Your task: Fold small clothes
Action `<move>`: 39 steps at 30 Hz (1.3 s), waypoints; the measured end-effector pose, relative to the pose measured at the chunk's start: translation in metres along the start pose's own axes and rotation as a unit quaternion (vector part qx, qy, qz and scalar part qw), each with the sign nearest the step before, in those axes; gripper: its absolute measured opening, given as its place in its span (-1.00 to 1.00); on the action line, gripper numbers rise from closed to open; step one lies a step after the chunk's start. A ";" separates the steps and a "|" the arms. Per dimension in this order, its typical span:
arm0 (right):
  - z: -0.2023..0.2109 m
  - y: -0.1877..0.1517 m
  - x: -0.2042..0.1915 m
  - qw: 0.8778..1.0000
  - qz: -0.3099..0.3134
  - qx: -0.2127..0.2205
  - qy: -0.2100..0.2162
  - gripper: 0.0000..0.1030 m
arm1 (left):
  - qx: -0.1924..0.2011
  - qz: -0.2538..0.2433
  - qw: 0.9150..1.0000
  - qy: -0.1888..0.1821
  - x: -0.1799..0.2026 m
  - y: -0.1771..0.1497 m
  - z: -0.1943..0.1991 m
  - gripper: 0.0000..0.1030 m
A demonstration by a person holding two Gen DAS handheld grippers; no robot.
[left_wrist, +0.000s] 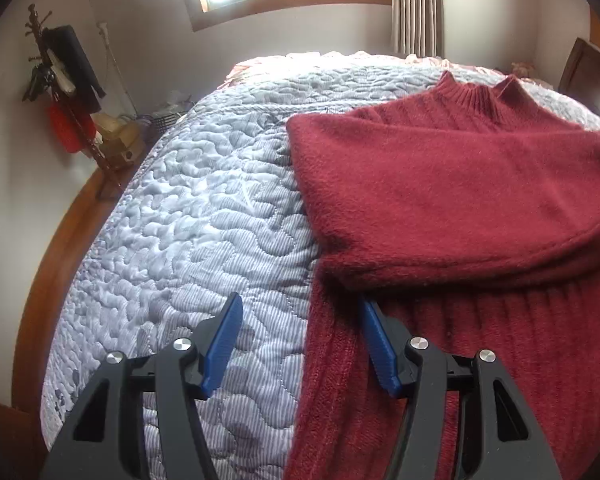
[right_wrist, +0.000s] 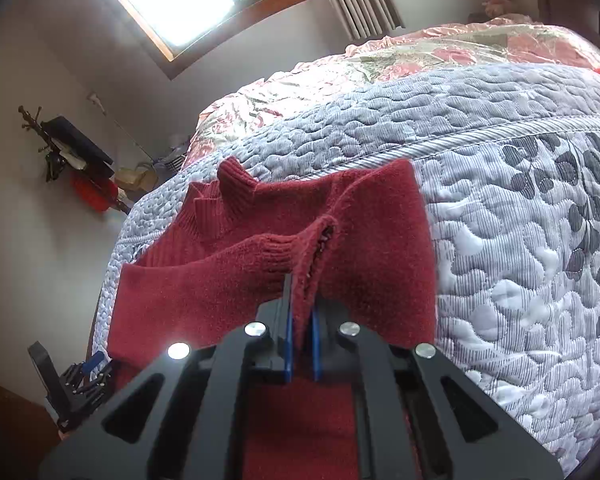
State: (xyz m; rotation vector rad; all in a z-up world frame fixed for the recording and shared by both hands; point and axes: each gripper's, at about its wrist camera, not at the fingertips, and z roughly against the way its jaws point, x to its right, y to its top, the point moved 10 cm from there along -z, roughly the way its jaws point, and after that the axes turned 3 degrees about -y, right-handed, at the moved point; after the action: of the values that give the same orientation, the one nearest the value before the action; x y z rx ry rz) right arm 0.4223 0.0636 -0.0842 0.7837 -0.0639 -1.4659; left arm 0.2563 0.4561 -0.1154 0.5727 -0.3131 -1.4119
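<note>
Red sweater [left_wrist: 460,184] on quilted bed [left_wrist: 188,208], right hand-held gripper [right_wrist: 302,316] pinching its sleeve cuff [right_wrist: 300,256], left hand-held gripper [left_wrist: 300,320] spread wide, holding nothing

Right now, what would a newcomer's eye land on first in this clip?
The dark red sweater on the grey-blue quilt, partly folded. Next, the right gripper, shut on the sweater's cuff, while the left gripper hangs open at the sweater's near edge.
</note>
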 end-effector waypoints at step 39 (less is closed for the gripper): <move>-0.021 -0.066 0.037 0.995 0.003 -0.086 -0.057 -0.83 | -0.015 0.068 0.994 -0.086 0.022 0.024 -0.019 -0.54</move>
State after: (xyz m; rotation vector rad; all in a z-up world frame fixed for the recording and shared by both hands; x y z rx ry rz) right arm 0.3811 0.0456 -0.1488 0.5587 -0.0252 -1.4887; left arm 0.2894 0.4398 -0.1206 0.3983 -0.4579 -1.3345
